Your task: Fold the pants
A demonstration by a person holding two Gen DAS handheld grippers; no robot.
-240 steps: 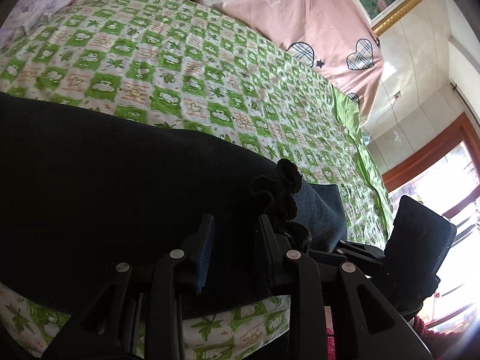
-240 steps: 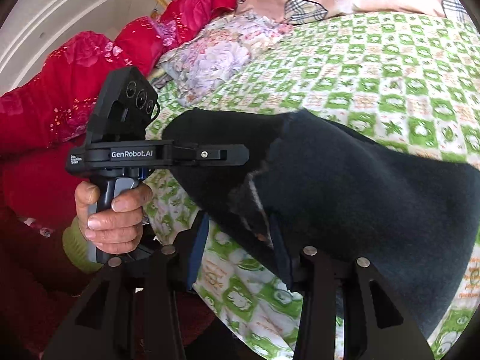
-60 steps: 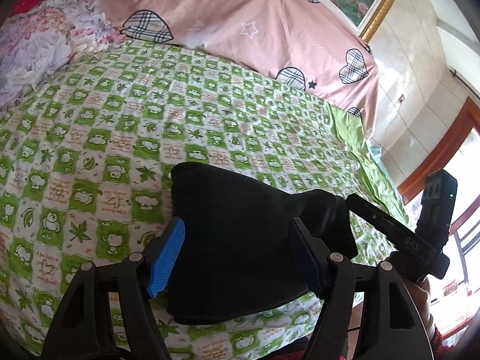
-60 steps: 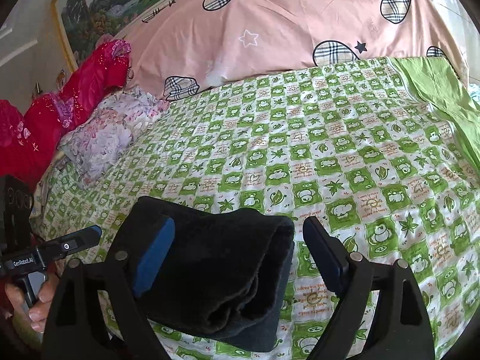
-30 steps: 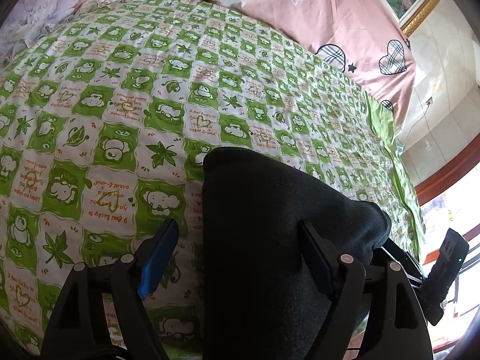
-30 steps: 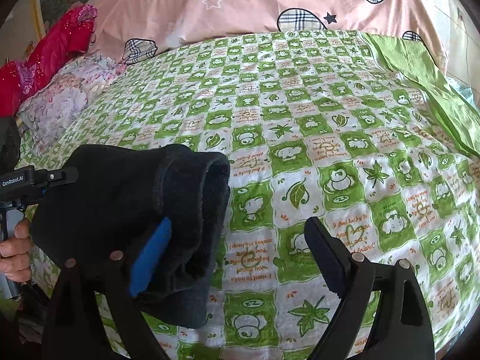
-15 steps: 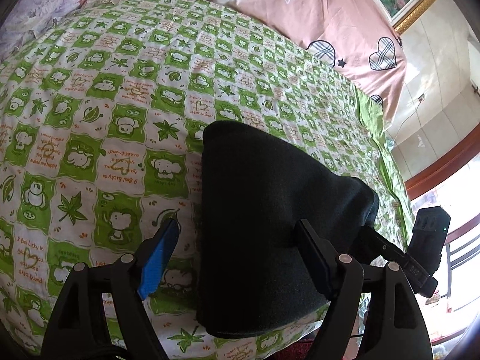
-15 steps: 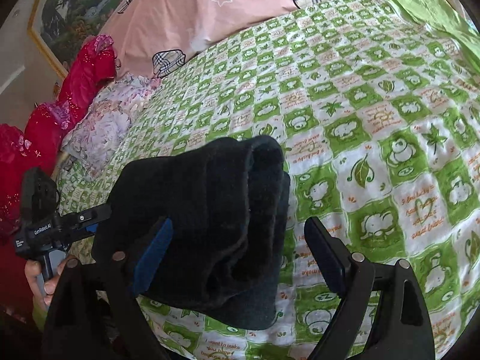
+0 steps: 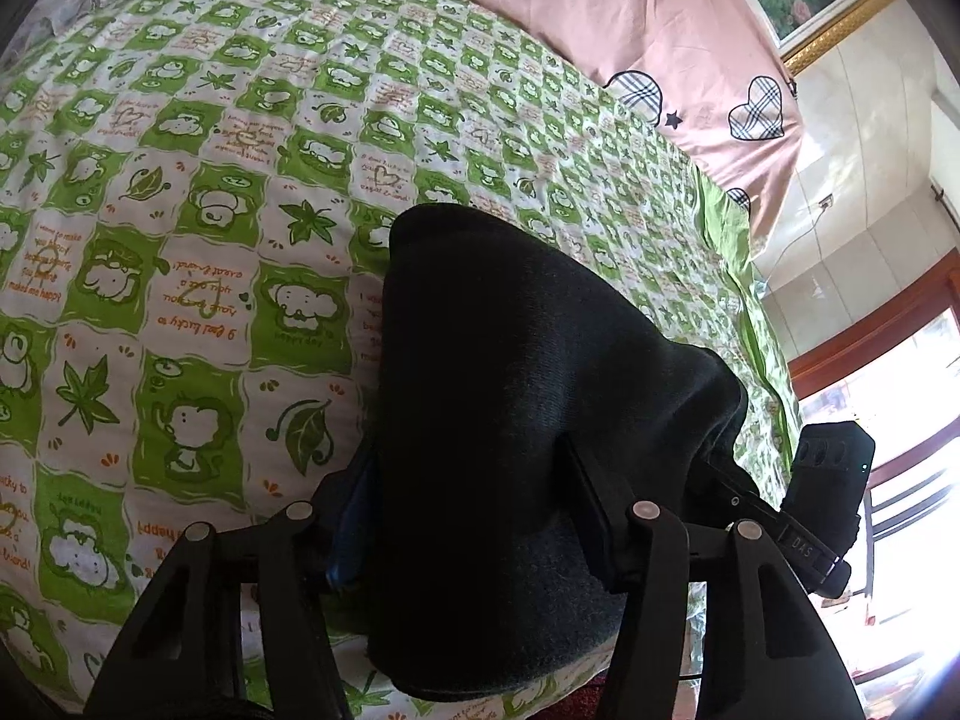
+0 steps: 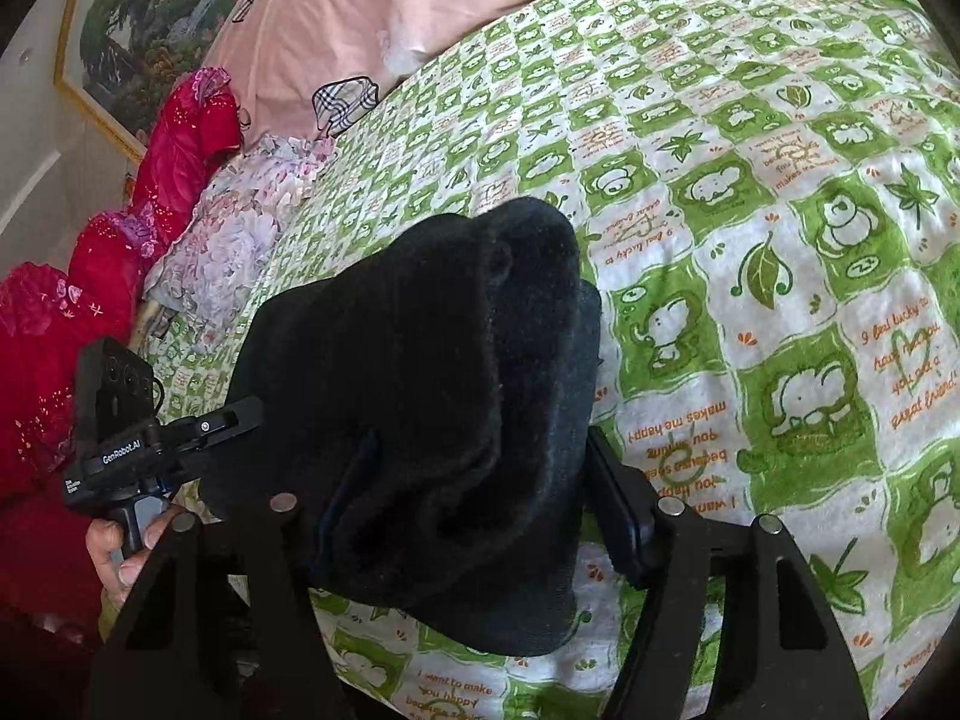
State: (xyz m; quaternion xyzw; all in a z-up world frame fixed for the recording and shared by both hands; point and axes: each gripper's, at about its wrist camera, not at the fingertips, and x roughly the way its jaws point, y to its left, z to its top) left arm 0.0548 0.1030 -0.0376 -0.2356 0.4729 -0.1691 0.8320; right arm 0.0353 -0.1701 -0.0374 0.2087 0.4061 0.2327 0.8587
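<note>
While the bed (image 9: 198,198), in its green-and-white check sheet, fills both views from nine o'clock round to three, a pink quilt (image 9: 606,12) lies across twelve o'clock, with red bedding (image 10: 174,138) and a floral pillow (image 10: 240,228) at ten o'clock in the right view. At six o'clock sit the pants (image 9: 516,396), now a thick black bundle of several layers resting on the sheet near the bed's front edge. What has changed in the last half second is the grip: both grippers, which stood wide open around the bundle, have closed in. The left gripper (image 9: 474,504) now squeezes the bundle across its width, blue pad pressed into the cloth on one side and black finger on the other. The right gripper (image 10: 480,480) clamps the opposite end the same way, its fingers sunk into the layered edge. Each shows in the other's view, at four o'clock from the left and at eight o'clock from the right. By my judgement the folding is all but done, and this two-sided hold suits lifting or shifting the bundle. The risk is the loose inner layers slipping out.
</note>
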